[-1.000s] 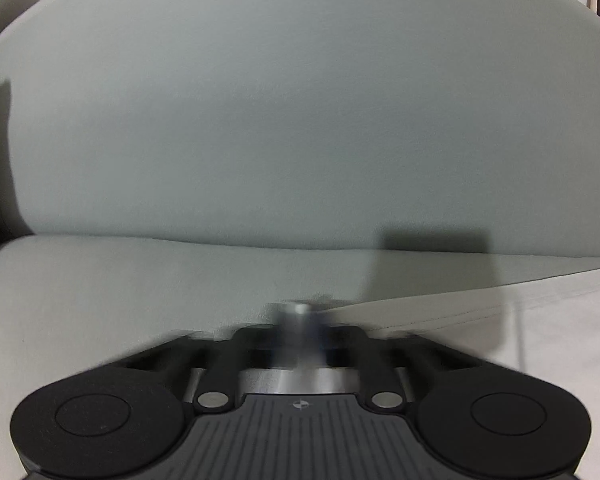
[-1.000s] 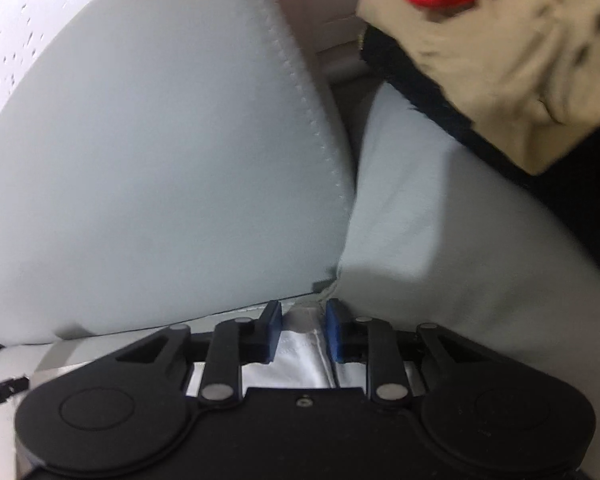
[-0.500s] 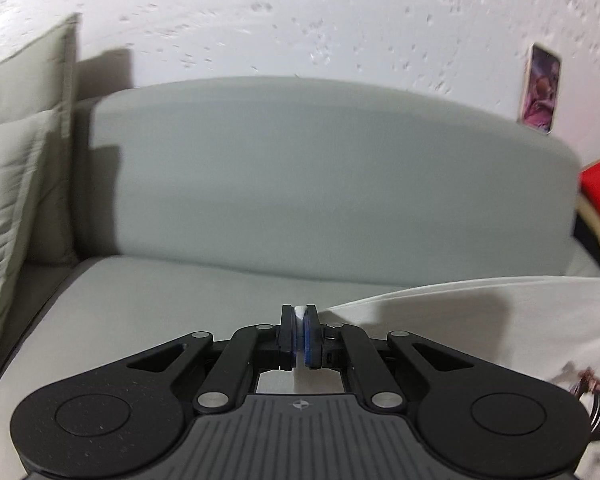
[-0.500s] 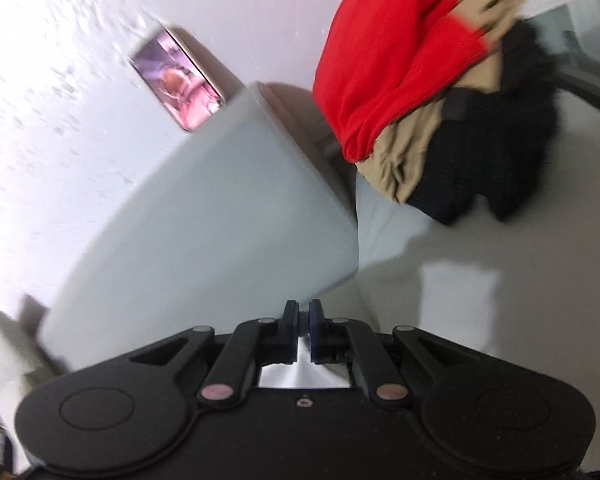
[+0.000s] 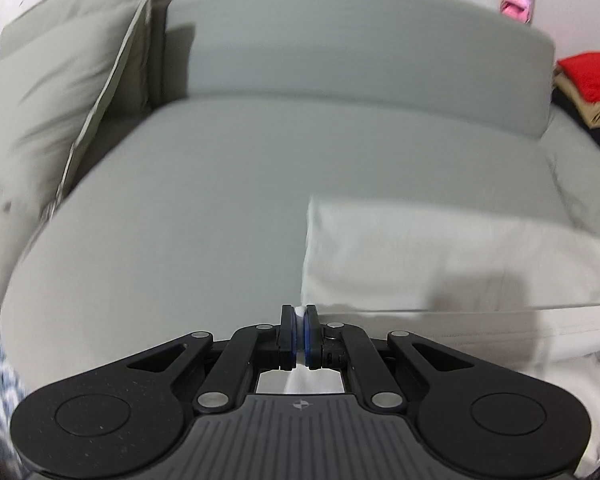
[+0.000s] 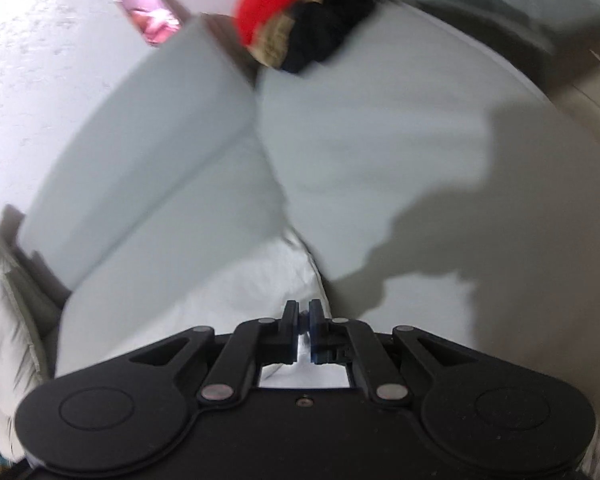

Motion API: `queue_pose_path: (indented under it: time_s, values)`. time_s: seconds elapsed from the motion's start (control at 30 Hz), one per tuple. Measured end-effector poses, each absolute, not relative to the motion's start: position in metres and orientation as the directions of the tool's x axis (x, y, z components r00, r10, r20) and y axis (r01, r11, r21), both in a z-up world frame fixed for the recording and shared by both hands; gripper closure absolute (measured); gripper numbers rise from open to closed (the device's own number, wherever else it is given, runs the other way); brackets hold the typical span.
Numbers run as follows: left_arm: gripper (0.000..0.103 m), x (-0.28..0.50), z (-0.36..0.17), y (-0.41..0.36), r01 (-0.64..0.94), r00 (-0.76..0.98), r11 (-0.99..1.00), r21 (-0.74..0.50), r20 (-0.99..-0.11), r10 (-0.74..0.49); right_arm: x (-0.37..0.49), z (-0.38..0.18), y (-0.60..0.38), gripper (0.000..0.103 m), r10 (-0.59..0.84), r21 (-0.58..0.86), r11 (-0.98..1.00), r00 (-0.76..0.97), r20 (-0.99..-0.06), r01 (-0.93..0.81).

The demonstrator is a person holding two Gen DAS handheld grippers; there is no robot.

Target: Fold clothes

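Between each pair of jaws we pinch an edge of the white garment (image 5: 440, 264): left gripper (image 5: 299, 334) and right gripper (image 6: 304, 332) clamped narrow, apparently spreading it over the sofa seat (image 5: 204, 184) for folding.

We see a grey sofa (image 5: 204, 216) carrying everything; on its seat lies a white garment (image 5: 440, 264) spread to the right, a pale cushion (image 5: 48, 112) leaning at the left end, and a red, tan and black clothes pile (image 5: 588, 84) at the far right end
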State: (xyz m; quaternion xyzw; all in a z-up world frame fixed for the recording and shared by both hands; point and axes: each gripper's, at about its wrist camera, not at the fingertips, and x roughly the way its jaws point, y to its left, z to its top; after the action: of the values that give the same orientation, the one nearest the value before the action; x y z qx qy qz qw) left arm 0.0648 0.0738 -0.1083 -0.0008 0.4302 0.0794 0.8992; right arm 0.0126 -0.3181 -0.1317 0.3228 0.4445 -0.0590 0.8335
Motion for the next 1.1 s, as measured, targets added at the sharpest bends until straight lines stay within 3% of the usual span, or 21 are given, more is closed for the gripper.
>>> queue_pose_path:
  time_s: [0.27,0.4,0.53,0.57,0.6,0.67,0.83,0.97,1.1]
  values:
    - [0.1,0.036,-0.119,0.072,-0.171,0.609,0.981,0.093,-0.773,0.179,-0.024,-0.131,-0.309,0.098,0.147,0.48,0.786,0.636,-0.757,0.39]
    - [0.098,0.039,-0.136,0.072,-0.133,0.558,0.977,0.165,-0.803,0.211,-0.014,-0.148,-0.31,0.098,0.104,0.419,0.804,0.594,-0.798,0.422]
    - [0.078,0.022,-0.135,0.079,-0.093,0.558,0.974,0.206,-0.8,0.222,-0.01,-0.159,-0.314,0.095,0.085,0.366,0.82,0.538,-0.839,0.44]
    - [0.068,0.014,-0.129,0.082,-0.091,0.577,0.977,0.193,-0.789,0.209,-0.014,-0.154,-0.315,0.091,0.08,0.362,0.826,0.545,-0.834,0.433]
    - [0.066,0.003,-0.12,0.086,-0.092,0.606,0.982,0.167,-0.773,0.188,-0.019,-0.147,-0.317,0.081,0.075,0.359,0.831,0.556,-0.828,0.424]
    - [0.068,-0.017,-0.103,0.093,-0.09,0.662,0.989,0.116,-0.735,0.146,-0.029,-0.135,-0.32,0.074,0.078,0.368,0.84,0.581,-0.81,0.4]
    - [0.073,-0.001,-0.096,0.075,-0.013,0.703,1.0,-0.019,-0.711,-0.005,-0.018,-0.127,-0.299,0.074,0.221,0.431,0.863,0.569,-0.792,0.265]
    - [0.073,0.039,-0.12,0.034,0.099,0.658,0.995,0.002,-0.75,-0.065,0.03,-0.151,-0.249,0.074,0.324,0.445,0.879,0.468,-0.822,0.173]
    - [0.073,0.054,-0.151,0.002,0.184,0.61,0.982,0.042,-0.788,-0.08,0.059,-0.171,-0.214,0.074,0.332,0.423,0.9,0.466,-0.82,0.104]
